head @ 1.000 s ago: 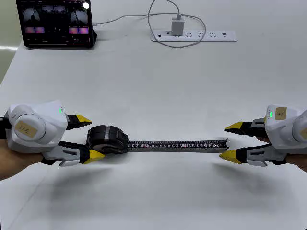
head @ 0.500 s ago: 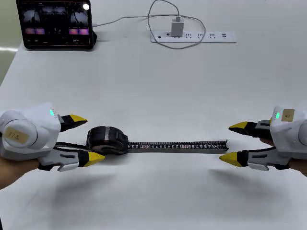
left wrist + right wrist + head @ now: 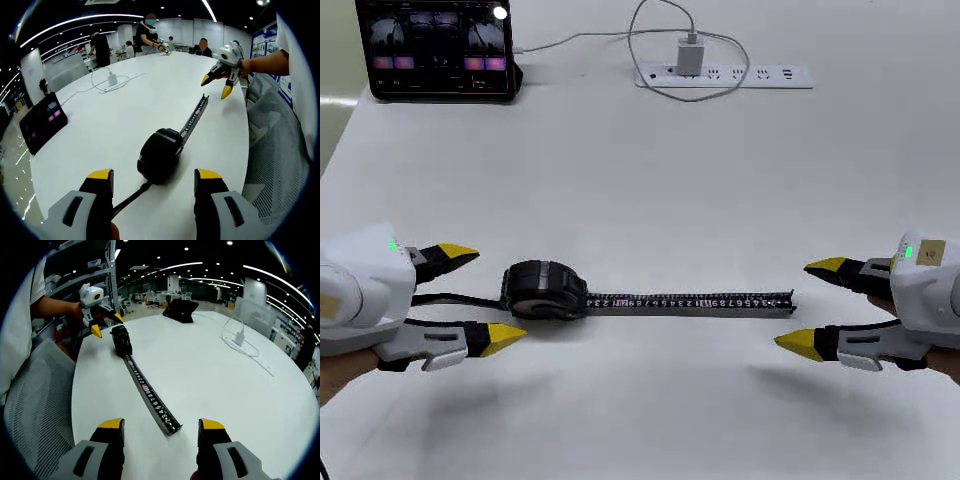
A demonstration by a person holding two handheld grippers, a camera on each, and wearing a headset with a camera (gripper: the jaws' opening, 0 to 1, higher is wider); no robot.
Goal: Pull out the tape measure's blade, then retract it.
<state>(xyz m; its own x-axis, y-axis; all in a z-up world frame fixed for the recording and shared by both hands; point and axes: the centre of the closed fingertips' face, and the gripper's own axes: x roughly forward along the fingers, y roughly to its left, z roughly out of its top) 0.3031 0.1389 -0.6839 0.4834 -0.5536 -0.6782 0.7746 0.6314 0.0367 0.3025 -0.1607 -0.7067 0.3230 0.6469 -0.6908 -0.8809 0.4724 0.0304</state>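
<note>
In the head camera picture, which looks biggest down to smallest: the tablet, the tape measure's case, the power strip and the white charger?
1. tablet
2. tape measure case and power strip: too close to rank. The strip is longer but thinner, and the case is nearer the camera.
3. white charger

White table: tape measure with blade out, tablet, power strip.

white table | far-left corner: black tablet, screen lit | far centre: white power strip, white charger plugged in | white cable loops from charger, reaches tablet | grey mesh chair at table edge
</note>
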